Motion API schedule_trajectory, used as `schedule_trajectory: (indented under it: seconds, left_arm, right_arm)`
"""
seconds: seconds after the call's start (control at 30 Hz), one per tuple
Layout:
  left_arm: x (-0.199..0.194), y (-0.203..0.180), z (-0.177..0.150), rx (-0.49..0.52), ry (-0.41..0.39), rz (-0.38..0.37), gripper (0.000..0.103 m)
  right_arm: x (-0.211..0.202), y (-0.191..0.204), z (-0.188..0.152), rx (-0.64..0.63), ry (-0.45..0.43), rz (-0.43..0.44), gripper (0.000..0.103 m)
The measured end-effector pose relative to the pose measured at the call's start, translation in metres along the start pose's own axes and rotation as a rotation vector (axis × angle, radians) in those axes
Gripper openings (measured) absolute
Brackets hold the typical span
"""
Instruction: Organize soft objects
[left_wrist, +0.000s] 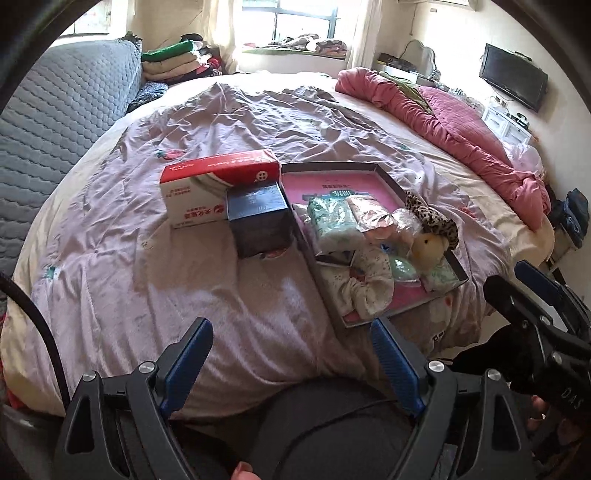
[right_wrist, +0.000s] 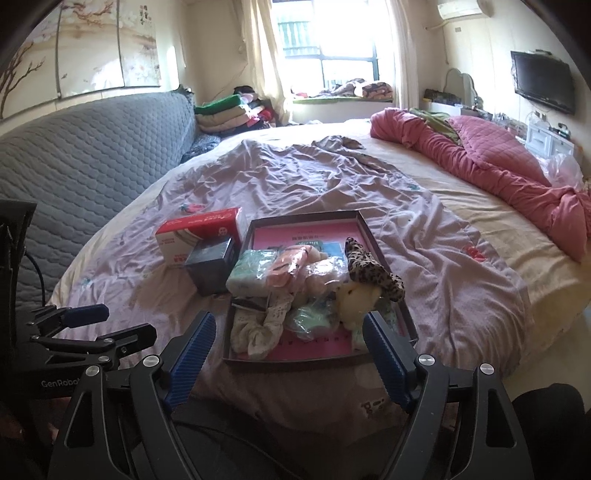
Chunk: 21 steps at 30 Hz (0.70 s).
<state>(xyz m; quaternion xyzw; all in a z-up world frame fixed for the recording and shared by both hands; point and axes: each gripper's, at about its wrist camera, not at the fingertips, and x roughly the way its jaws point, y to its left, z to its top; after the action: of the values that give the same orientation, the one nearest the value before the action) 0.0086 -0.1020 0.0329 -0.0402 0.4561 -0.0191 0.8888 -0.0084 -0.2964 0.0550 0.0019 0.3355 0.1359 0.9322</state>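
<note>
Your left gripper (left_wrist: 291, 354) hangs wide over the bedsheet (left_wrist: 221, 295) with nothing between its fingers, and your right gripper (right_wrist: 288, 347) is just as wide and bare. Ahead of both, the soft things sit piled in the shallow box lid (right_wrist: 255, 225): a yellow plush toy (right_wrist: 356, 295), a leopard-print scrunchie (right_wrist: 369, 269), a white scrunchie (right_wrist: 258, 328). Beside the lid stand a red-and-white box (left_wrist: 218, 184) and a dark box (left_wrist: 258, 221), touching.

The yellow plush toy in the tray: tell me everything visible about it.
The yellow plush toy is small, pale yellow and fuzzy, with one dark eye showing. It lies in the shallow dark-rimmed tray with a pink floor, near its right side, heaped among wrapped soft items. A leopard-print fabric piece rests against its far side, and a mint-green packet lies by it. Its lower body is hidden. Neither gripper touches it.
</note>
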Motion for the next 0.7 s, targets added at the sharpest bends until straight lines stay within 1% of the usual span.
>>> schedule_trajectory:
  seconds: [0.23, 0.3, 0.53, 0.7]
  left_arm:
    - [-0.005, -0.002, -0.011, 0.004, -0.001, 0.022, 0.087]
    - [-0.006, -0.001, -0.012, -0.002, -0.003, 0.025, 0.087]
    - [-0.006, -0.003, -0.013, -0.002, 0.0, 0.028, 0.087]
    - [-0.005, -0.004, -0.013, 0.0, 0.007, 0.034, 0.087]
  right_arm:
    - [-0.001, 0.005, -0.008, 0.015, -0.003, 0.012, 0.083]
    - [-0.002, 0.005, -0.009, 0.011, -0.009, 0.0, 0.083]
    - [0.003, 0.004, -0.012, 0.026, 0.024, 0.008, 0.083]
    - [0.005, 0.004, -0.014, 0.031, 0.032, 0.014, 0.083]
